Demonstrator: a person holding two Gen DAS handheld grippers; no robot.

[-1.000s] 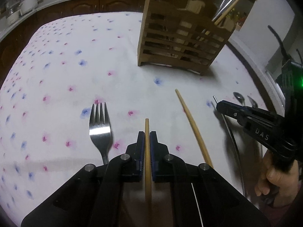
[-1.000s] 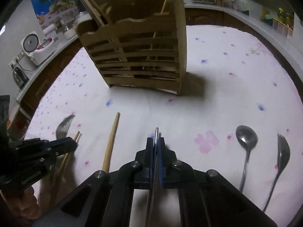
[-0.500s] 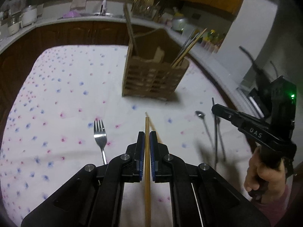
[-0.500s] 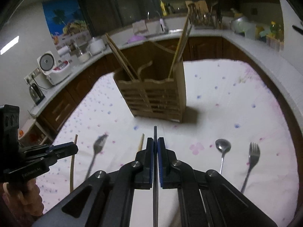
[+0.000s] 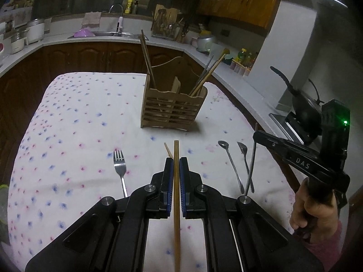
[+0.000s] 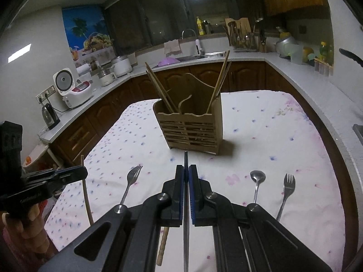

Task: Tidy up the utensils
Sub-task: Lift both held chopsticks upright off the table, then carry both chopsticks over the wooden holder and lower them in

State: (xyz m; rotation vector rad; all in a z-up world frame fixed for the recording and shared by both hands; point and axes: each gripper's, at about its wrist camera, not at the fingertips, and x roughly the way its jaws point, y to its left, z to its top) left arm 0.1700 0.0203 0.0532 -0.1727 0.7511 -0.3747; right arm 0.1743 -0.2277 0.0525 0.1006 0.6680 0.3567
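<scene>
My left gripper (image 5: 174, 162) is shut on a wooden chopstick (image 5: 175, 204), held above the flowered tablecloth and pointing toward the slatted wooden utensil holder (image 5: 173, 111). My right gripper (image 6: 186, 170) is shut on a thin metal chopstick (image 6: 186, 226), also lifted and aimed at the holder (image 6: 190, 127). The holder has several chopsticks standing in its left and right compartments. In the left wrist view, the right gripper (image 5: 257, 136) hangs to the right with its metal chopstick (image 5: 251, 165) slanting down. The left gripper (image 6: 80, 172) shows at the left of the right wrist view.
On the cloth lie a fork (image 6: 131, 181), a spoon (image 6: 257, 181), a second fork (image 6: 287, 188) and a loose wooden chopstick (image 5: 168, 150). Kitchen counters (image 6: 295, 77) with appliances ring the table (image 5: 79, 104). A hand (image 5: 310, 208) grips the right tool's handle.
Both grippers have risen and drawn back from the table, each carrying its chopstick up. The holder and the lying utensils now look smaller and farther off.
</scene>
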